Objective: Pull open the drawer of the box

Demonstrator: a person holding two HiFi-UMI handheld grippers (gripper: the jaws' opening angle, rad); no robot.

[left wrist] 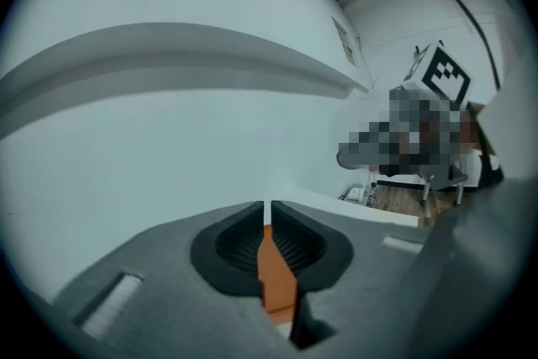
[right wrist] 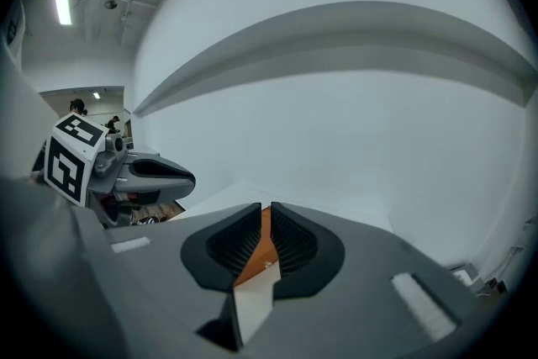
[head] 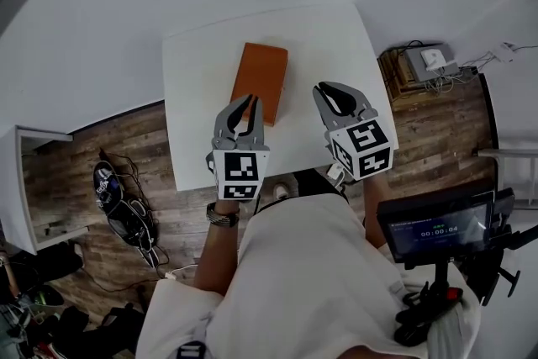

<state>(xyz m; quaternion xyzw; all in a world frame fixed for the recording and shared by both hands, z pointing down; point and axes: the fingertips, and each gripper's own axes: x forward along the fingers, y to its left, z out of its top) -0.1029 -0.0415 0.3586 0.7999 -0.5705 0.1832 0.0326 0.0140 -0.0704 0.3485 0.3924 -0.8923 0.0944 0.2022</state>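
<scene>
**Both grippers closed and empty near the orange box**

At far left a black bag (head: 112,196) and cables lie on the wood floor (head: 101,147). The white table (head: 195,88) stands ahead of the person.

The left gripper (head: 250,101) is held over the table's near half, with a watch (head: 222,216) on the wrist behind it. Its jaws are pressed nearly together, with only a thin slit between the ribbed pads, and nothing is caught in them. In the head view its tips overlap the near left corner of the box (head: 261,78); whether they touch it cannot be told. In the left gripper view (left wrist: 267,206) the box (left wrist: 274,269) shows as an orange strip through the slit, beyond and below the pads.

The box lies flat near the middle of the table, its long side running away from the person, between the two grippers. No view lets the drawer be told from the rest of the box.

The right gripper (head: 329,90) hovers over bare table to the right of the box, apart from it. Its jaws are also drawn together on nothing. In the right gripper view (right wrist: 265,208) the box (right wrist: 260,250) appears through the slit, farther off, with white table (right wrist: 250,308) nearer. The left gripper (right wrist: 172,175) shows at that view's left.

At far right a small screen (head: 437,229) sits on a stand.
</scene>
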